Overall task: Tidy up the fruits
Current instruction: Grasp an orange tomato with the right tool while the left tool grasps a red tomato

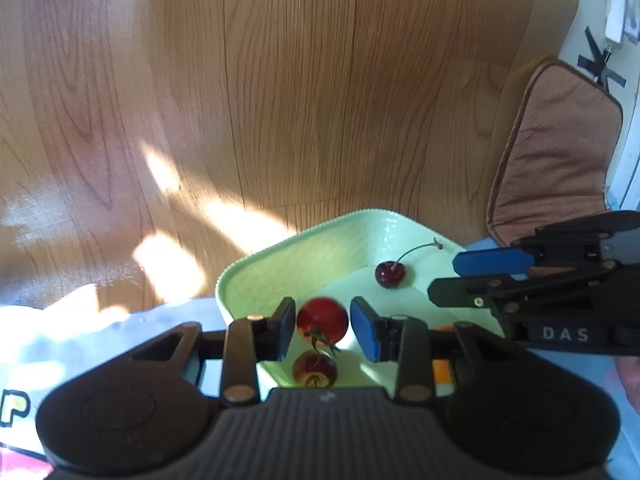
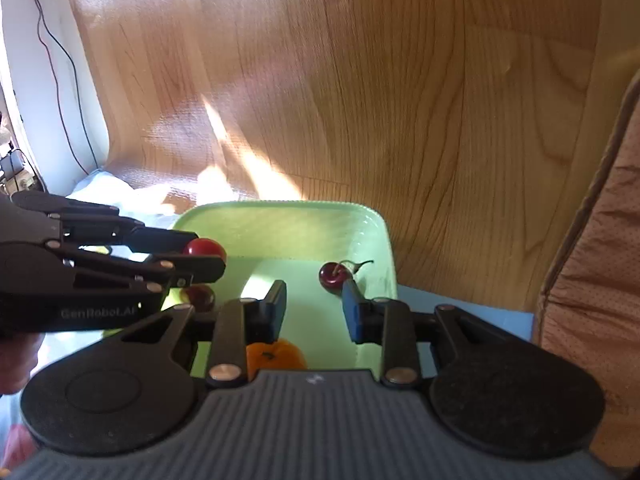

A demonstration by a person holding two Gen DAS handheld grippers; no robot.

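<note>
A pale green tray (image 1: 256, 258) (image 2: 280, 203) lies on the floor. My left gripper (image 1: 323, 326) (image 2: 210, 252) hovers over its near-left part, shut on a red cherry tomato (image 1: 322, 318) (image 2: 205, 249) whose green stalk hangs down. Under it a dark red fruit (image 1: 314, 368) (image 2: 198, 296) rests in the tray. My right gripper (image 2: 314, 310) (image 1: 444, 278) stands open with nothing between its pads. A dark cherry (image 2: 332, 274) (image 1: 390, 274) with a long stem lies in the tray just past its right fingertip. An orange fruit (image 2: 280, 354) sits below that gripper.
The tray sits on a blue mat (image 2: 460, 304) on a wooden floor (image 1: 280, 100). A brown cushion (image 1: 556, 152) (image 2: 600, 240) lies to the right. Pale printed sheeting (image 1: 40, 340) spreads to the left. Cables (image 2: 60, 80) run down the white wall at far left.
</note>
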